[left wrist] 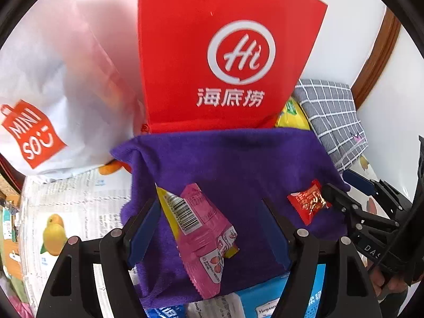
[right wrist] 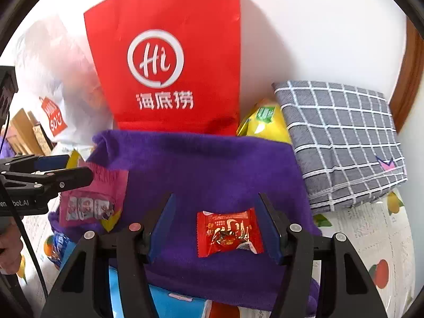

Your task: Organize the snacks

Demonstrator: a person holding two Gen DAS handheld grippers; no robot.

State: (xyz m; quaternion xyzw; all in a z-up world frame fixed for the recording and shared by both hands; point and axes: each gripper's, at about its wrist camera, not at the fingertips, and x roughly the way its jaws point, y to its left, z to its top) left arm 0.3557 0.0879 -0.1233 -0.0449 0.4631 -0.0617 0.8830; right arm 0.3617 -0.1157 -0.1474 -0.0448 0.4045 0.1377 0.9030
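A: Where are the snacks sitting?

B: Both are lying on the purple towel. The red candy packet is resting flat toward the towel's right side; the pink snack packet, with a yellow packet tucked under it, is lying toward the left edge.

A: Is either one being gripped?

B: No. The right gripper is hovering with its blue-padded fingers spread on either side of the red candy, clear of the wrapper. The left gripper is standing open as well, the pink packet lying loose between its fingers; whether the left pad is brushing it I cannot tell.

A: And what is lying around the towel?

B: A red paper bag is standing upright at the towel's far edge, a white shopping bag is leaning to its left, a yellow packet is peeking out to its right, and a grey checked cloth is lying folded at the far right. A fruit-printed tablecloth is covering the table beneath.
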